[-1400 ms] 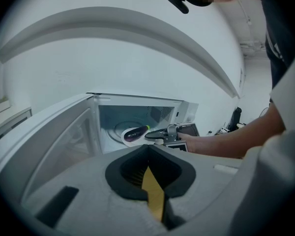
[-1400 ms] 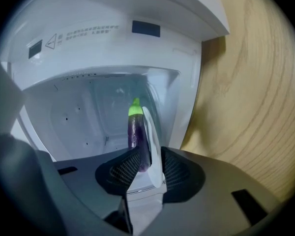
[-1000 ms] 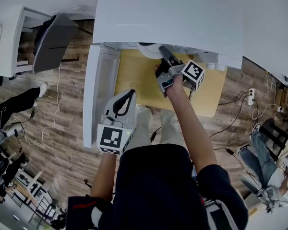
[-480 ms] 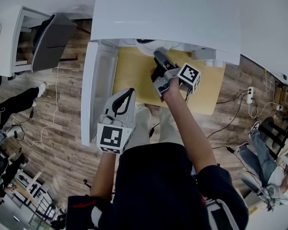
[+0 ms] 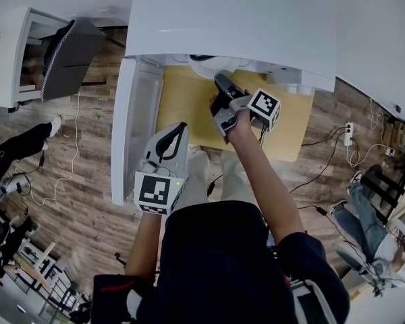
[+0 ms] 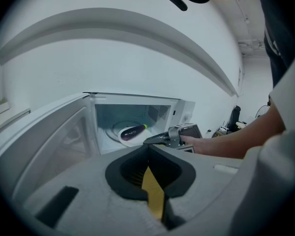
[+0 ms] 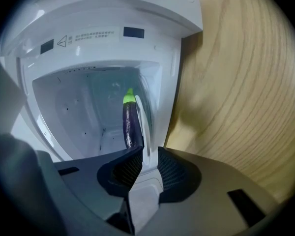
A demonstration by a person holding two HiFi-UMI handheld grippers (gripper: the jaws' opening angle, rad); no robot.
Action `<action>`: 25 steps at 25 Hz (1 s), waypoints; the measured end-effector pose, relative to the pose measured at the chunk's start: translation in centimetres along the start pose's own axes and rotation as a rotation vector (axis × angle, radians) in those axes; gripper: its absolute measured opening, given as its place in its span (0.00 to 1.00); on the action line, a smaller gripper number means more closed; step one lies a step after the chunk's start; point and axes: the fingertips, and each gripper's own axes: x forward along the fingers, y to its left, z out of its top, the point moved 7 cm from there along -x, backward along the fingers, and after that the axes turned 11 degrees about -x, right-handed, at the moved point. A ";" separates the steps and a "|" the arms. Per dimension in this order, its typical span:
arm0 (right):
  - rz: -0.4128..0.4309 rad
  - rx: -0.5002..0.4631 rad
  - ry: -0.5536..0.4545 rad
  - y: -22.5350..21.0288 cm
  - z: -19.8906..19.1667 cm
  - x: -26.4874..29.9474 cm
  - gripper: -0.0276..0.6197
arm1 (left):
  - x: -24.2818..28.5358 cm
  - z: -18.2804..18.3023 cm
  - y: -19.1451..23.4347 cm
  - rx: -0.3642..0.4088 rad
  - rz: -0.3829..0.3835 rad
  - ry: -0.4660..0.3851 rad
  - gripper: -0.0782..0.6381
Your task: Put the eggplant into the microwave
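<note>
The purple eggplant [image 6: 132,130] [image 7: 130,124] with a green stem lies on a white plate [image 6: 116,130] inside the open white microwave [image 5: 229,19]. My right gripper [image 5: 221,81] [image 7: 146,156] sits just in front of the microwave's opening and points at the eggplant. Its jaws have just been closing and now stand narrowly apart. Only the plate rim [image 7: 145,132] shows through the gap, and the pads press on nothing. My left gripper [image 5: 181,128] [image 6: 148,149] hangs back over the table's front edge, by the microwave door [image 5: 131,127], shut and empty.
The microwave stands on a light wooden table [image 5: 185,110]. Its door swings out to the left, beside my left gripper. On the wood floor are cables [image 5: 337,147] at the right, a white cabinet [image 5: 13,52] at the left, and other people's legs [image 5: 20,147].
The right gripper's jaws have narrowed from wide open to a small gap. That gripper has shifted slightly back from the opening. The left gripper and the eggplant have kept still.
</note>
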 end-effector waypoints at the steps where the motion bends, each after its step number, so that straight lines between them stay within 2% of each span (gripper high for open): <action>1: -0.003 -0.002 0.002 0.0 0.0 0.1 0.16 | 0.0 0.1 0.0 0.001 -0.001 -0.004 0.13; 9: -0.024 -0.005 -0.001 0.1 0.5 0.6 0.11 | 0.0 0.0 0.5 -0.001 0.003 -0.003 0.13; 25: -0.040 -0.003 -0.002 0.7 1.2 1.8 0.09 | 0.0 0.1 0.9 -0.008 0.013 -0.008 0.13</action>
